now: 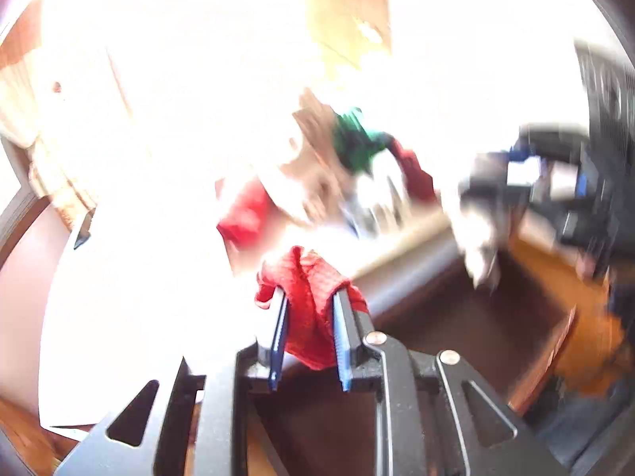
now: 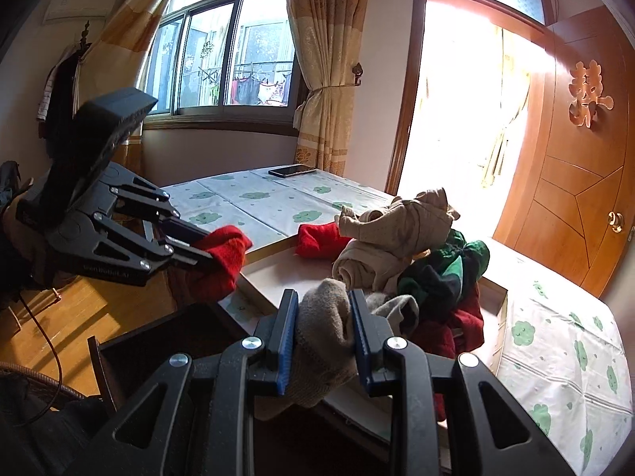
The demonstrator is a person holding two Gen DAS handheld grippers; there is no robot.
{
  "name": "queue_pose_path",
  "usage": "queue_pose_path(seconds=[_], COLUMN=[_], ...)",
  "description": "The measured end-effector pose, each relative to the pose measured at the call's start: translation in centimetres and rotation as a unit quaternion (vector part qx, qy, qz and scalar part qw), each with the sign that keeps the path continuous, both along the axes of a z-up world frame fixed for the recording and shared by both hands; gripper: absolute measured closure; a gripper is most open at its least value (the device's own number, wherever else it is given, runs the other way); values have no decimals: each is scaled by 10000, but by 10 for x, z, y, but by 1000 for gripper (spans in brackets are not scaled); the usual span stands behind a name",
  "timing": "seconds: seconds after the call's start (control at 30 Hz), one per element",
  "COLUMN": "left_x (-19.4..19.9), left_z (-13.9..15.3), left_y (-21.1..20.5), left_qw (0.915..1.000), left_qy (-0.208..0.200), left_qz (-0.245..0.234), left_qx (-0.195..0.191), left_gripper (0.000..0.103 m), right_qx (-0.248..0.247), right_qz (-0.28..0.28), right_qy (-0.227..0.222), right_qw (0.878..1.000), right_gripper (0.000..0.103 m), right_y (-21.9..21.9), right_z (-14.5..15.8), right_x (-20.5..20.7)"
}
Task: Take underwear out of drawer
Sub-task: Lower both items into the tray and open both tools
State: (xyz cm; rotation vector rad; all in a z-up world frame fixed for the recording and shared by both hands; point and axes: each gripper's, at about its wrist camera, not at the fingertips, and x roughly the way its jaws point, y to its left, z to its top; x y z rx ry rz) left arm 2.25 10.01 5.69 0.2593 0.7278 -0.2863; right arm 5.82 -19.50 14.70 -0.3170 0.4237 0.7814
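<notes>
My left gripper (image 1: 307, 297) is shut on a red knitted garment (image 1: 311, 309), which hangs bunched between its blue pads. From the right wrist view the left gripper (image 2: 206, 248) shows at the left, the red garment (image 2: 220, 263) drooping from its tips above the dark open drawer (image 2: 166, 341). My right gripper (image 2: 323, 317) is shut on a grey-brown garment (image 2: 325, 341) that bulges between its pads. Just beyond lies a heap of clothes (image 2: 412, 246): beige, green, dark red and a second red piece (image 2: 317, 240), on a white board (image 2: 274, 273).
A bed with a green-patterned sheet (image 2: 254, 198) runs behind the heap, a dark phone (image 2: 291, 170) lying on it. A wooden door (image 2: 575, 182) stands at the right, curtained windows behind. Wooden floor (image 2: 71, 317) and a cable lie at the left. The left wrist view is blurred and overexposed.
</notes>
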Motion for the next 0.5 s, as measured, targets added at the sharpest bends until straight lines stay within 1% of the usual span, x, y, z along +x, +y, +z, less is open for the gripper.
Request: queue_pose_path(seconds=[0.03,0.07,0.1,0.13,0.2,0.23,0.27,0.33,0.37,0.43,0.47,0.5], left_x=[5,13,18,37,50,68,73,84,98,109,109,110], left_z=[7,12,10,13,9,17,15,-2,-16,-34,-31,-34], left_y=[-1,-3,-4,6,6,18,20,18,14,8,11,10], left_qw=[9999,9996,9993,9993,9989,9987,9986,9982,9982,9981,9980,9979], left_qy=[-128,-214,-229,-201,-194,-190,-170,-119,-71,5,32,56], left_qz=[62,150,228,256,351,401,425,489,500,516,517,520], left_qx=[17,139,185,168,246,266,273,325,327,339,355,378], left_gripper=[84,84,84,84,84,84,84,84,84,84,84,82], right_qx=[-3,6,15,28,63,87,86,73,81,84,76,71], right_qz=[-29,-53,-83,-122,-195,-226,-265,-354,-379,-433,-459,-484], right_qy=[-1,9,26,52,121,152,170,251,313,430,479,534], right_qw=[10000,10000,10000,9999,9997,9996,9995,9990,9988,9981,9978,9974], right_gripper=[74,74,74,74,74,74,74,74,74,74,74,74], right_y=[4,8,11,15,23,27,31,38,41,45,47,49], right_z=[2,4,5,5,3,1,-1,-8,-12,-19,-23,-27], right_x=[7,14,22,29,44,50,56,69,75,85,89,93])
